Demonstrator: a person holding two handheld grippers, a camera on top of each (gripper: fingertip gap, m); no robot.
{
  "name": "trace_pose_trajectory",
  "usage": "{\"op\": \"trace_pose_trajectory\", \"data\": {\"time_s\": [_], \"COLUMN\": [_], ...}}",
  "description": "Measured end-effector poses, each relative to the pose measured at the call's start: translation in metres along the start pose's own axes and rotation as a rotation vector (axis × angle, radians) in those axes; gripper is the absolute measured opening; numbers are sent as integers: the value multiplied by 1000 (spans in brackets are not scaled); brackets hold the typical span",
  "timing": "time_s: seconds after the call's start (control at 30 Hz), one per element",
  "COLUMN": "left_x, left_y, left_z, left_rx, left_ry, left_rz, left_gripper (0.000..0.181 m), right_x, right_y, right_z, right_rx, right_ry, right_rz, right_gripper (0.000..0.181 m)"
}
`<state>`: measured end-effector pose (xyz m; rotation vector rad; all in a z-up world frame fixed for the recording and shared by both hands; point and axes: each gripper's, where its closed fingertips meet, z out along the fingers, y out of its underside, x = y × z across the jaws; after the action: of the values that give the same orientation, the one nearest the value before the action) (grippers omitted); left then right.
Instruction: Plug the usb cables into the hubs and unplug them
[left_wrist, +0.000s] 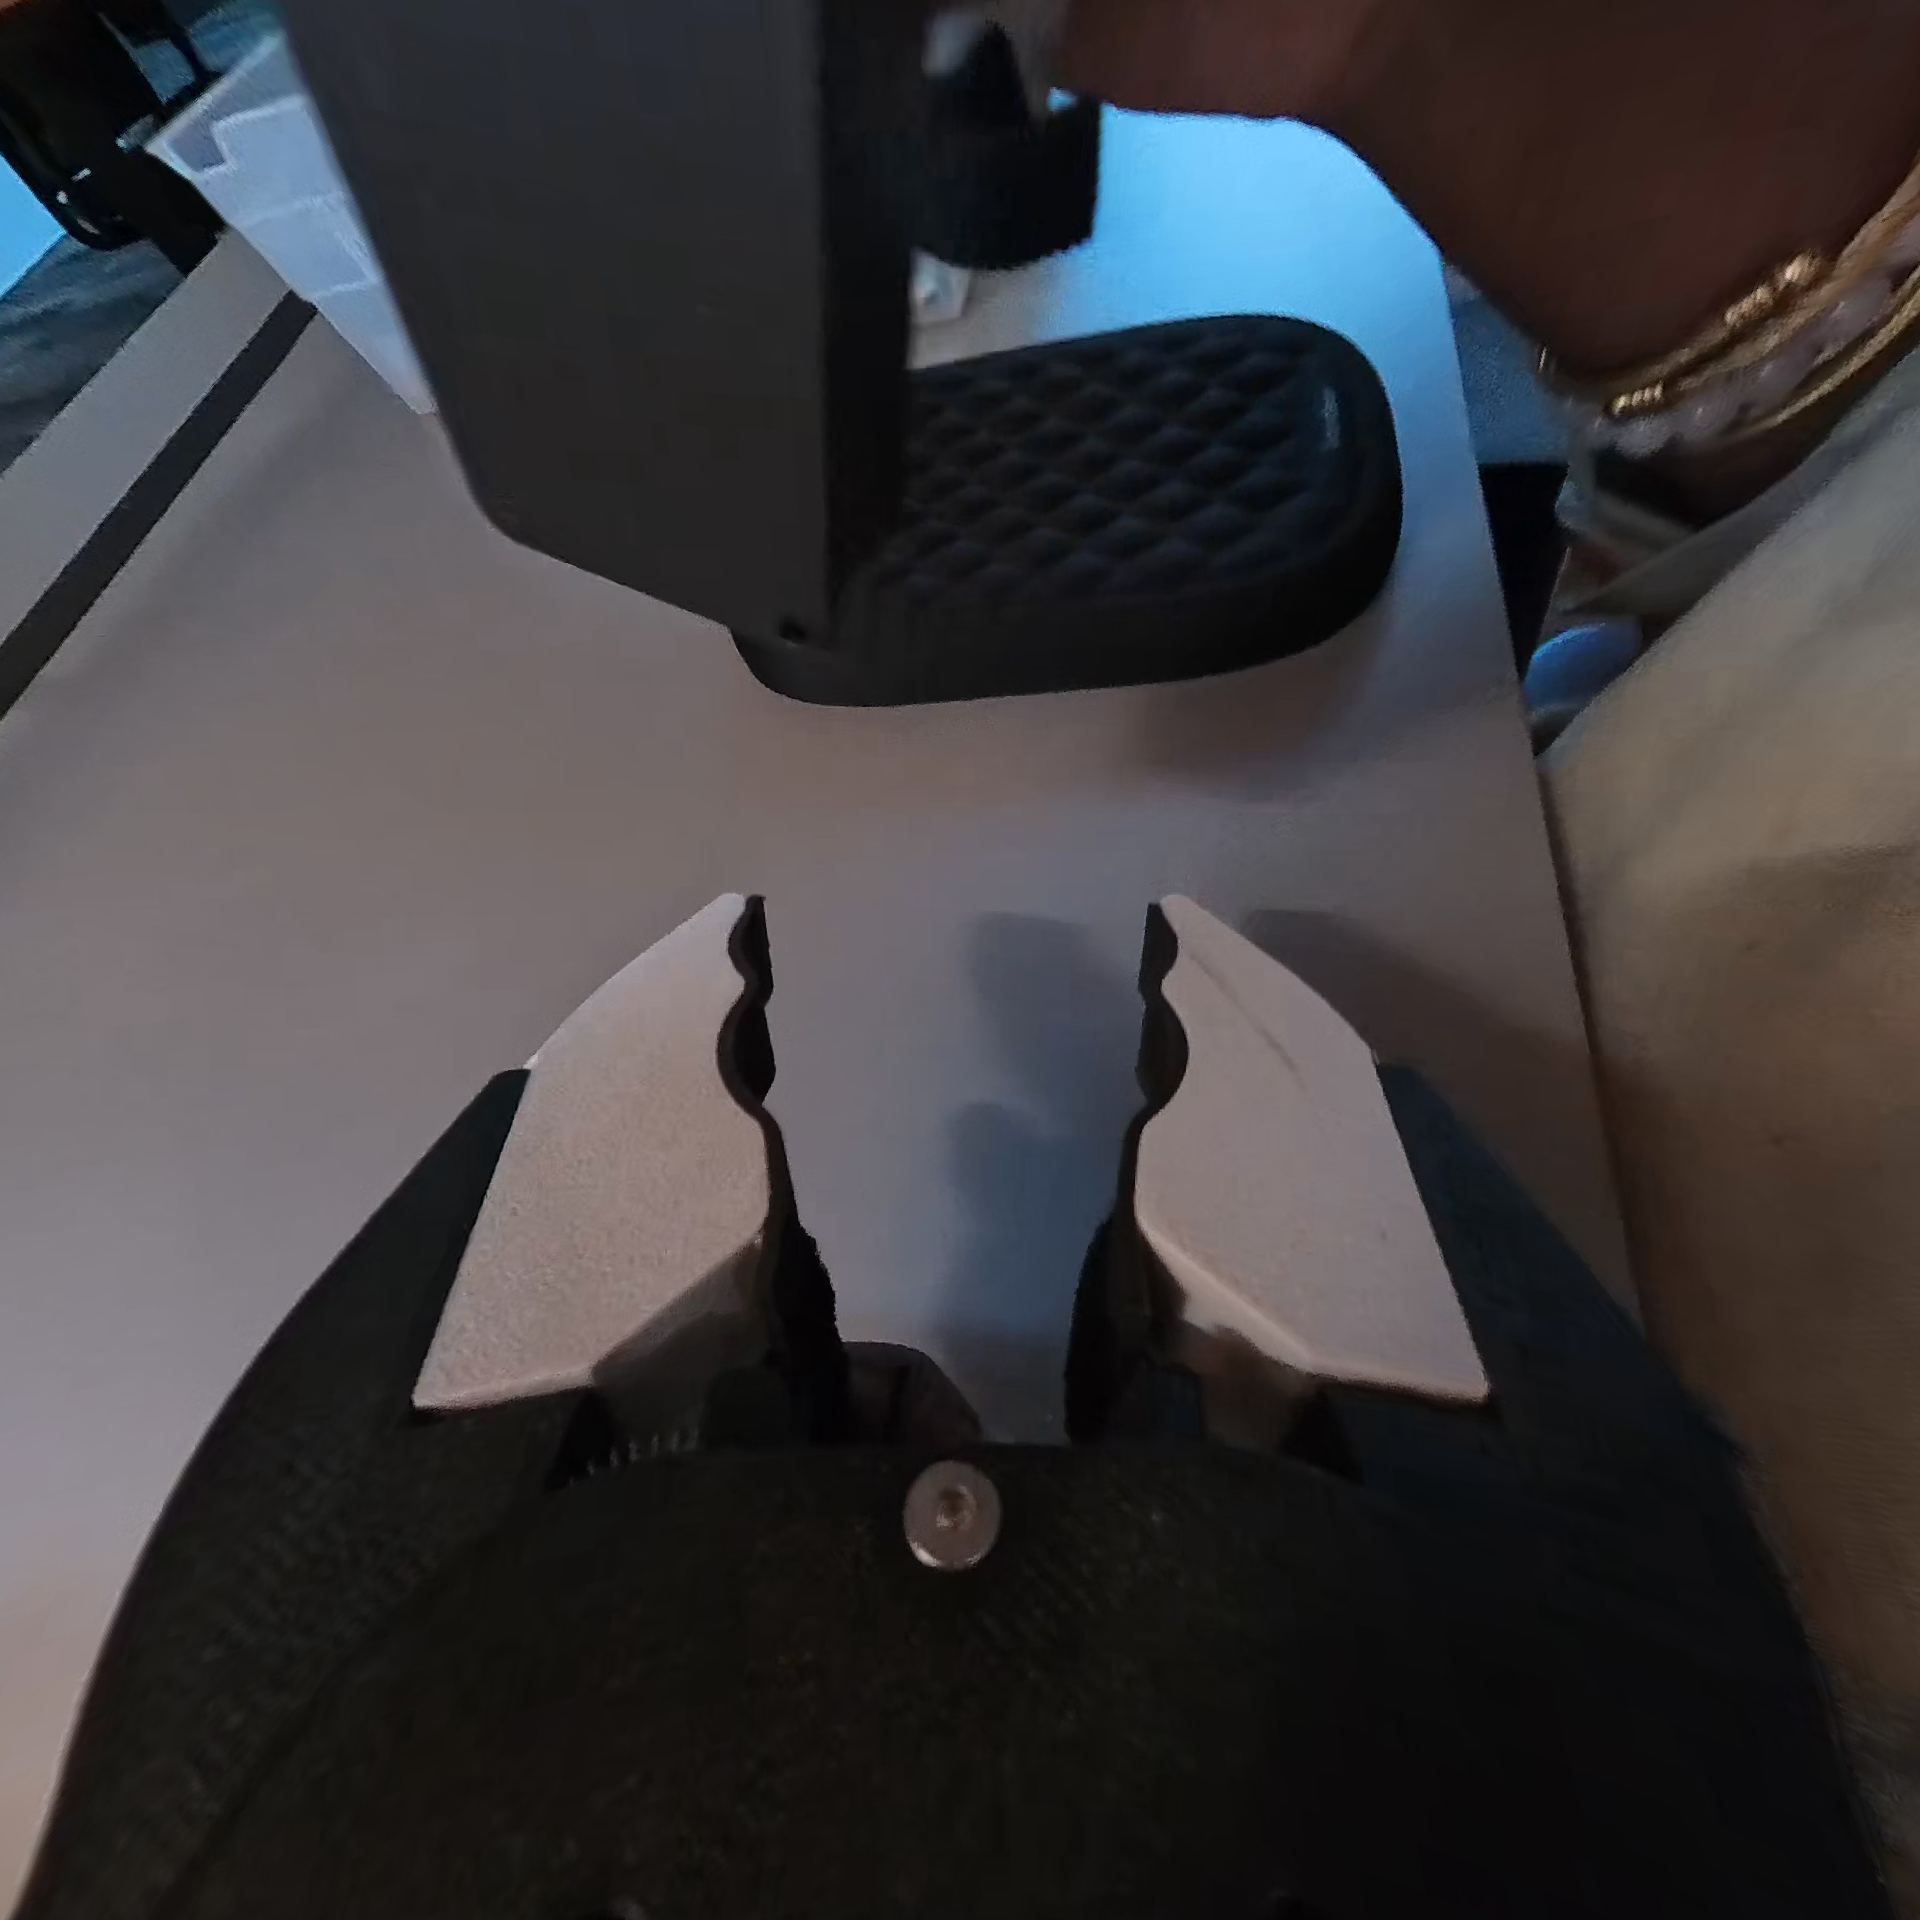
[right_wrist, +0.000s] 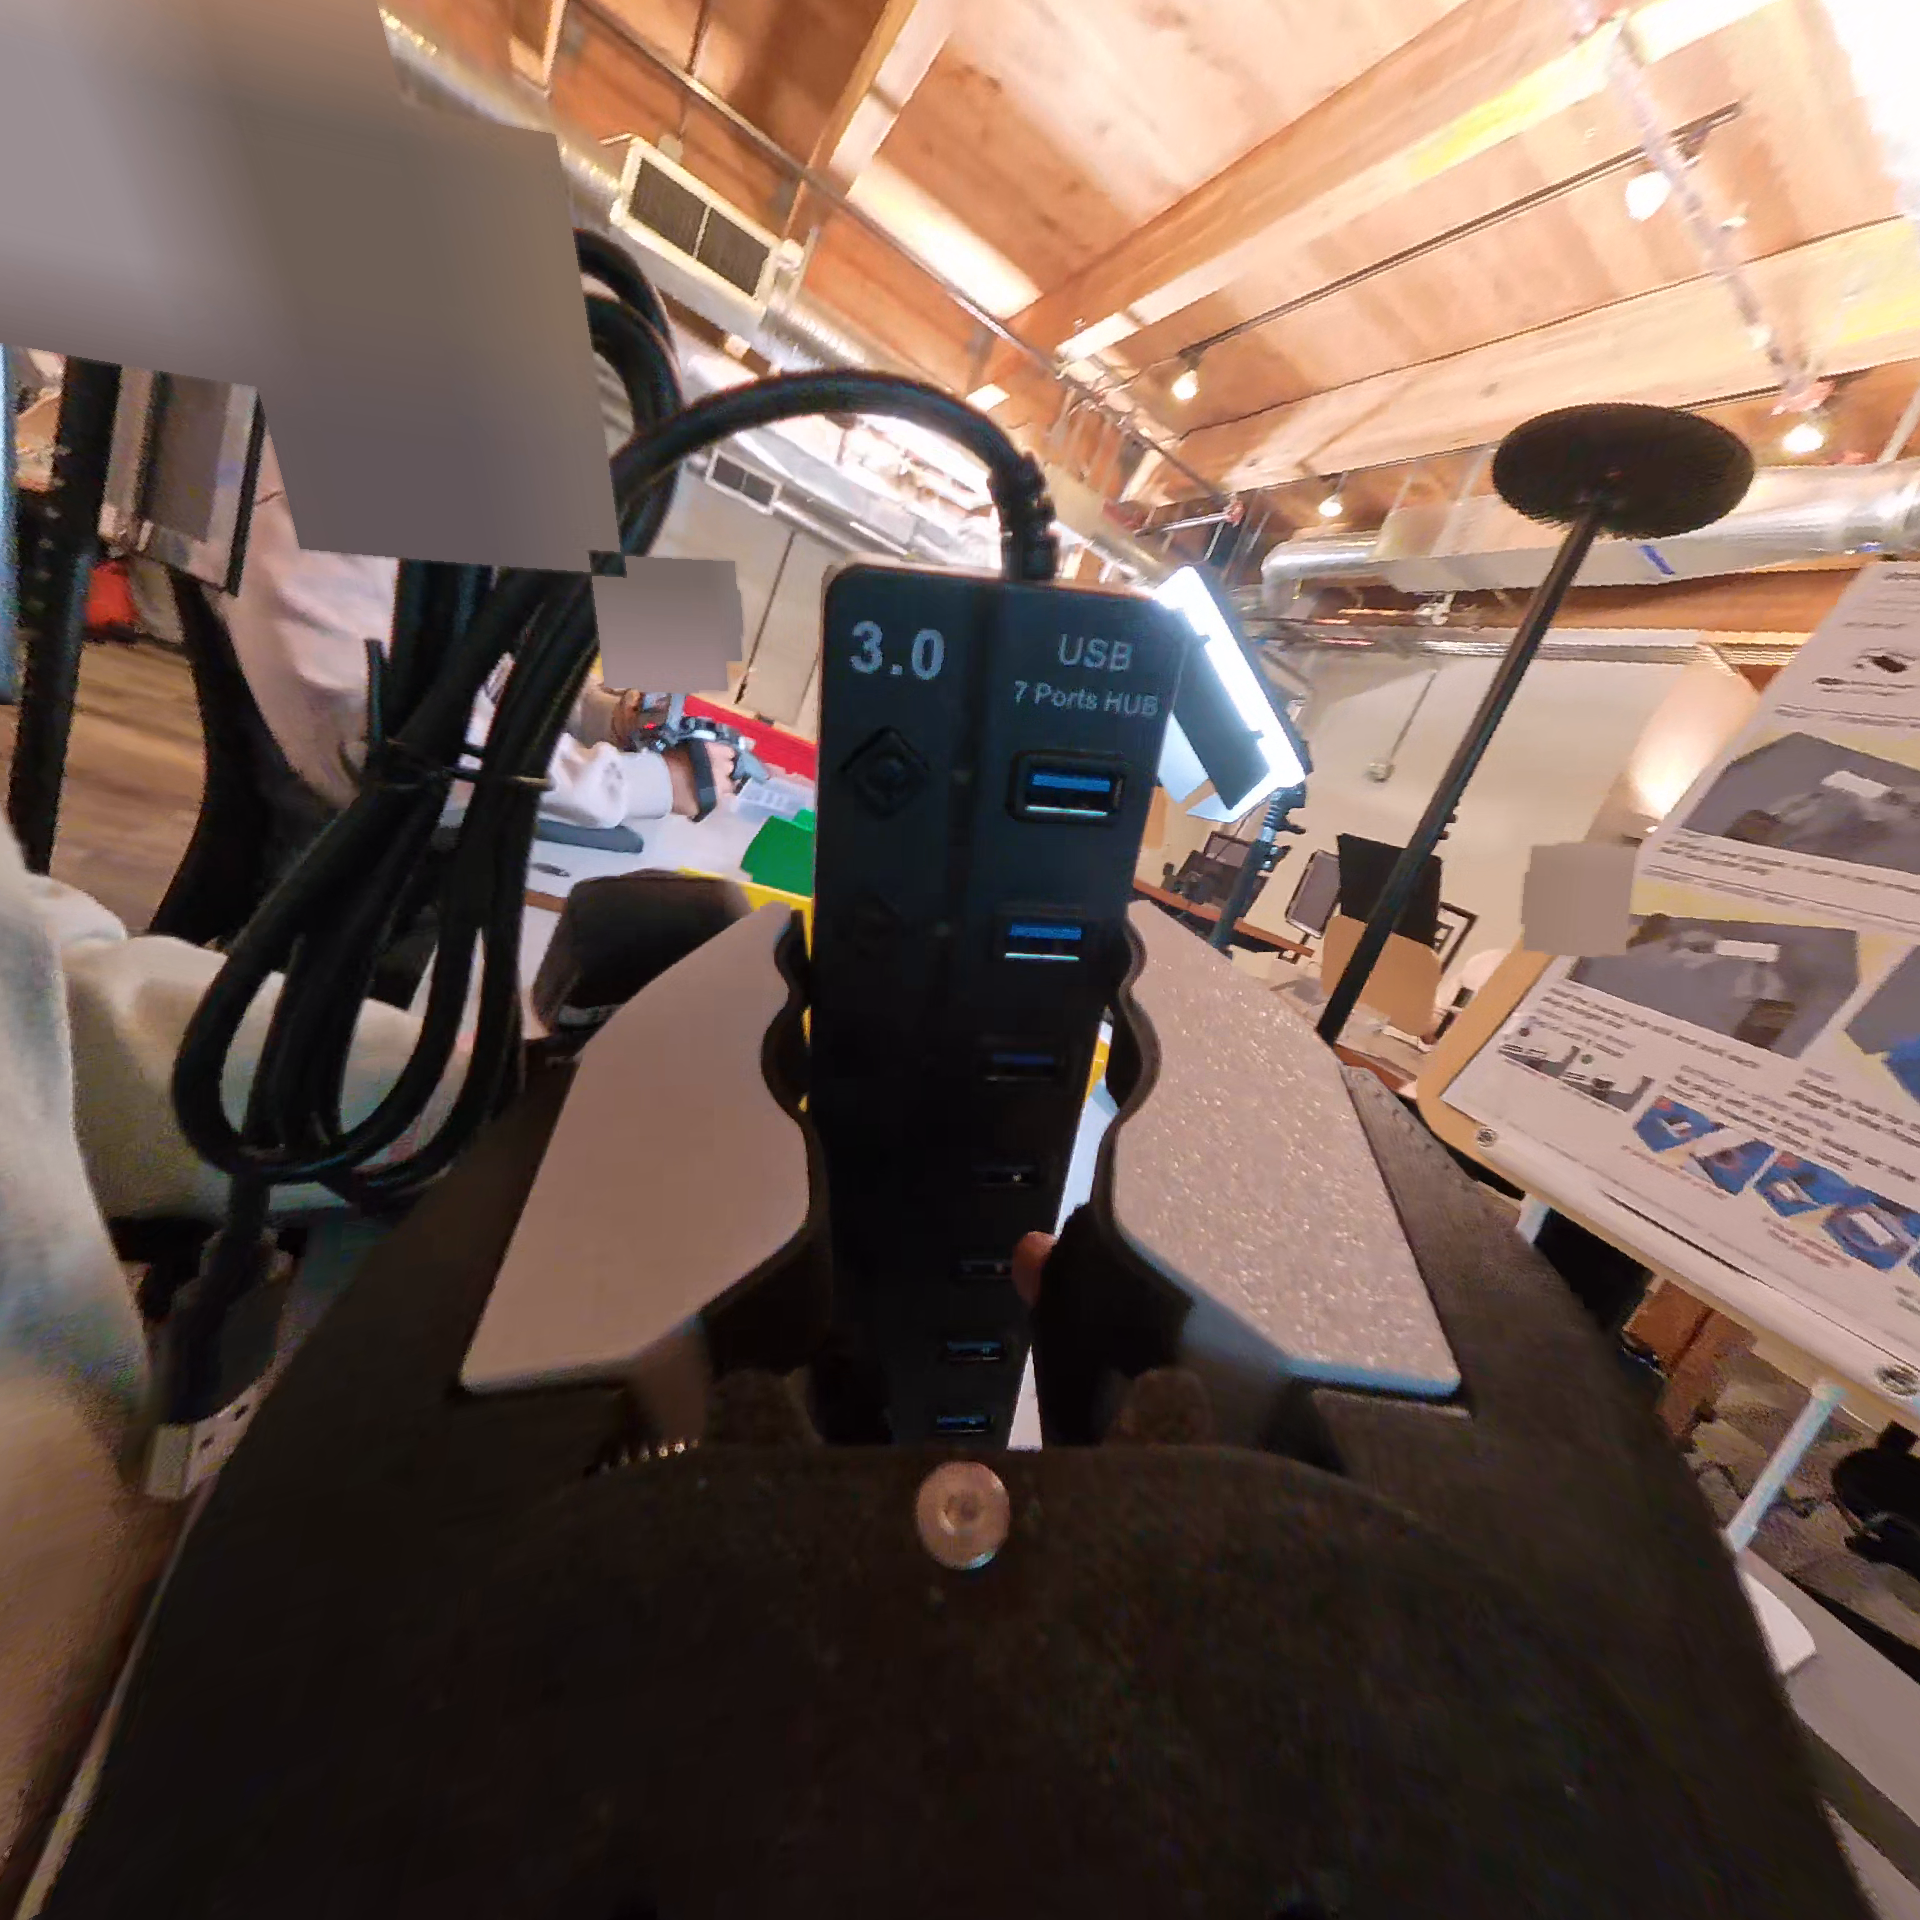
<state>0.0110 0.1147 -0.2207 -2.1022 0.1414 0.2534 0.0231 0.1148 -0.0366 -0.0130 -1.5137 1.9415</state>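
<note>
Your pale, matte tabletop (left_wrist: 312, 831) fills most of the left wrist view, smooth and bare beneath your left claw (left_wrist: 954, 914). That claw is released: its two grey, grainy-coated fingers (left_wrist: 623, 1143) with wavy black inner pads stand apart with only tabletop between them. At twelve o'clock from it hangs a large dark, flat-sided slab (left_wrist: 623, 312) whose identity you cannot tell, and just behind that, toward one o'clock, lies a black rounded pad (left_wrist: 1132, 488) with a quilted diamond texture. At two o'clock a wrist with gold-coloured bracelets (left_wrist: 1766, 312) reaches in.

In the right wrist view, your right claw (right_wrist: 961, 935) is clenched on the hub (right_wrist: 935, 831), a long black plastic bar held lengthwise between the fingers and pointing toward twelve o'clock, up at a wooden beamed ceiling (right_wrist: 1247, 208). Rectangular ports run in a row down the hub's right face, several with blue inserts, and diamond-shaped buttons sit on the left face. A thick black cable (right_wrist: 810, 410) arches out of the hub's far end toward ten o'clock and drops into a tied bundle of loops (right_wrist: 343, 883) at nine o'clock. Its silver metal plug (right_wrist: 187, 1444) hangs at eight o'clock, not inserted in anything. At three o'clock stands a board with printed sheets (right_wrist: 1714, 987).
</note>
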Motion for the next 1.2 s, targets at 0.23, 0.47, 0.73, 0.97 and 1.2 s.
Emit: {"op": "trace_pose_trajectory", "data": {"time_s": [0.23, 0.47, 0.73, 0.97, 1.2], "left_x": [2, -4, -5, -9, -22], "left_y": [2, -8, -12, -21, -30], "left_z": [1, -8, -12, -22, -36], "left_rx": [-13, 81, 122, 219, 350], "left_ry": [-4, 10, 19, 37, 59], "left_rz": [32, -50, -68, -124, -246], "left_gripper": [68, 69, 68, 66, 67], "right_x": [9, 41, 142, 243, 330], "right_y": [0, -19, -63, -71, 15], "right_z": [-6, -19, -85, -174, -224], "right_rx": [9, 2, 23, -50, -337], "right_ry": [55, 202, 577, 816, 915], "right_rz": [8, -42, -145, -203, -202], "right_gripper": [55, 55, 55, 55, 55]}}
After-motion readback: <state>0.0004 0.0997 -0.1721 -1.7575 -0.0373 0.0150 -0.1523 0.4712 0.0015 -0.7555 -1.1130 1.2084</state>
